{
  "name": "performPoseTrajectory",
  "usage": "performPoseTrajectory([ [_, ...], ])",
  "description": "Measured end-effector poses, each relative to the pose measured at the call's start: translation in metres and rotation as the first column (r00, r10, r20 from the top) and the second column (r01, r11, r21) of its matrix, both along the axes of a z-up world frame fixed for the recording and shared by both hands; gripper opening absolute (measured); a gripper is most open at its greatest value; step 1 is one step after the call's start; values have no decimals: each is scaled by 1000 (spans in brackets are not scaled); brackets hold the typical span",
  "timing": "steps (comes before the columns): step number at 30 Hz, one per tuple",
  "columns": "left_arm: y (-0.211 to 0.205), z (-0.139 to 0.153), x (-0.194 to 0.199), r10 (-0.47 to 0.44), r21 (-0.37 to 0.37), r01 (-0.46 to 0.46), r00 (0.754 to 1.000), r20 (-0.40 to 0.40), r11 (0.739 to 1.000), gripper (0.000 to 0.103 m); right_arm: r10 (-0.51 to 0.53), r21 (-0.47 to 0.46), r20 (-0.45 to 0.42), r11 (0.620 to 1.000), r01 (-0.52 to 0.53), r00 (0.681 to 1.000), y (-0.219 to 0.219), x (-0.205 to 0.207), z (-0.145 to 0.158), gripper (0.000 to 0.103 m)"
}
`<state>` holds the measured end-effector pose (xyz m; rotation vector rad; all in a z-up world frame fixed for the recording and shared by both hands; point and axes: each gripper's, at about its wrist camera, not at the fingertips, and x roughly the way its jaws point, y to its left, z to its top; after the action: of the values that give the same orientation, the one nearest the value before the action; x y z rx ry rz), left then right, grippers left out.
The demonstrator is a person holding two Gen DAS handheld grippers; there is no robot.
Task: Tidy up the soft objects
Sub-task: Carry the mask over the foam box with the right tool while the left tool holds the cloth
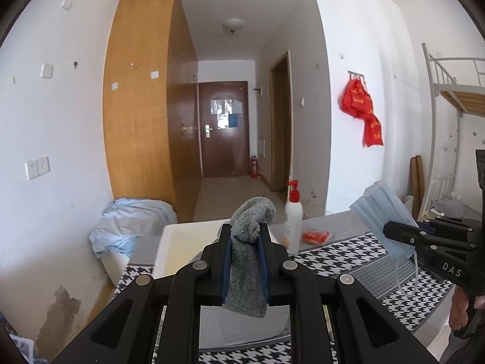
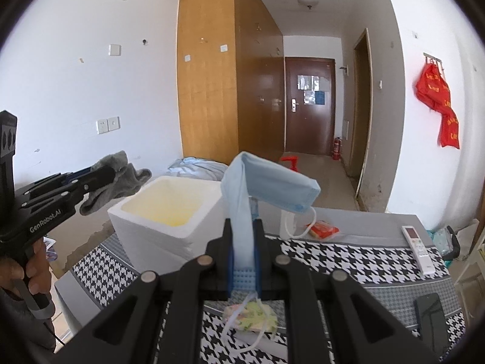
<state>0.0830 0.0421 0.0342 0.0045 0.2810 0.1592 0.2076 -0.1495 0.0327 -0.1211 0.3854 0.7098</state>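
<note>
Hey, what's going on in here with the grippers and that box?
A person holds a gripper in each hand above a bed with a houndstooth cover. The left gripper is shut on a grey sock, the right gripper on a blue face mask. Both hang near an open white foam box, with nothing dropped in yet.

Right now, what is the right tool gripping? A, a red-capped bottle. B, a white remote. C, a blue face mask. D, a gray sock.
C: the right tool is shut on the blue face mask, while the gray sock sits in the left tool.
</note>
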Motion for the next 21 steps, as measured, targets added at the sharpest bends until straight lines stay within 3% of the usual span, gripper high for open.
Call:
performPoseTrajectory([
  [21, 55, -3, -19, 137, -12, -137, 991, -8, 991, 17, 107, -62, 1, 992, -107, 994, 69, 1, 4, 14],
])
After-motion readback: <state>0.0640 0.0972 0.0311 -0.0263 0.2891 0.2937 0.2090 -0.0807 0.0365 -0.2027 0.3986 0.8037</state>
